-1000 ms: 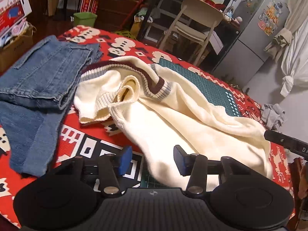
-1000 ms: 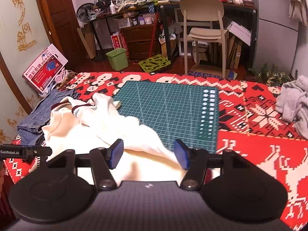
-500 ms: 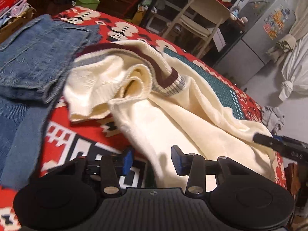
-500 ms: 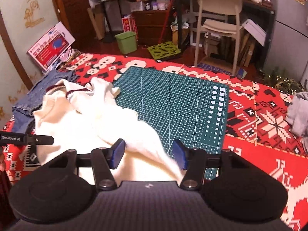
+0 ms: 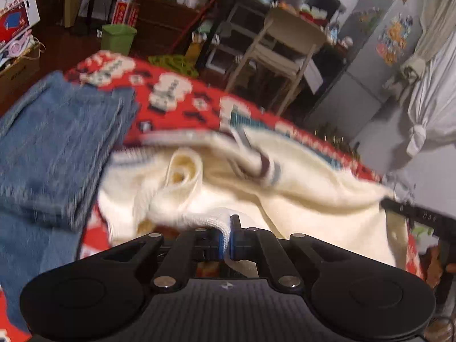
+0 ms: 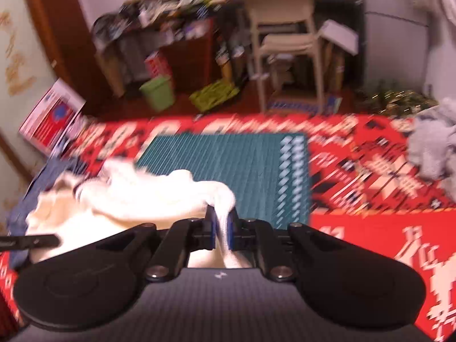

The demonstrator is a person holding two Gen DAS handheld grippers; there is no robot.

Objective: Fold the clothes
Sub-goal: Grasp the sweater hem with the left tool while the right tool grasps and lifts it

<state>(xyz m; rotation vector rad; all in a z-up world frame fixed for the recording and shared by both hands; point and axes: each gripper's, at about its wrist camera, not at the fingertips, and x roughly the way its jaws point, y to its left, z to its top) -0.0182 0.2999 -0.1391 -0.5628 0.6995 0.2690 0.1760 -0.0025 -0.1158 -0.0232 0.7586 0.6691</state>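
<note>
Cream knitted sweater with a maroon and grey striped collar [image 5: 299, 188] lies crumpled across the middle of the left wrist frame, spilling from a red and white patterned tablecloth [image 5: 176, 105] onto the green gridded cutting mat [image 6: 245, 165] seen at the centre of the right wrist frame. Half a second ago both tools hovered with fingers spread wide over loose cloth; now the left gripper [image 5: 227, 240] is closed tight, a ribbed white edge of the sweater pinched between its blue pads [image 5: 219, 242]. The right gripper [image 6: 221, 232] is likewise clamped, a bunched fold of the same sweater rising between its fingers. Both views are streaked with motion blur. That suggests the garment is being lifted or pulled to spread it flat, an early step before any fold is made. Folded blue denim jeans [image 5: 57, 148] sit at the left of the left wrist frame, touching the sweater's edge.
</note>
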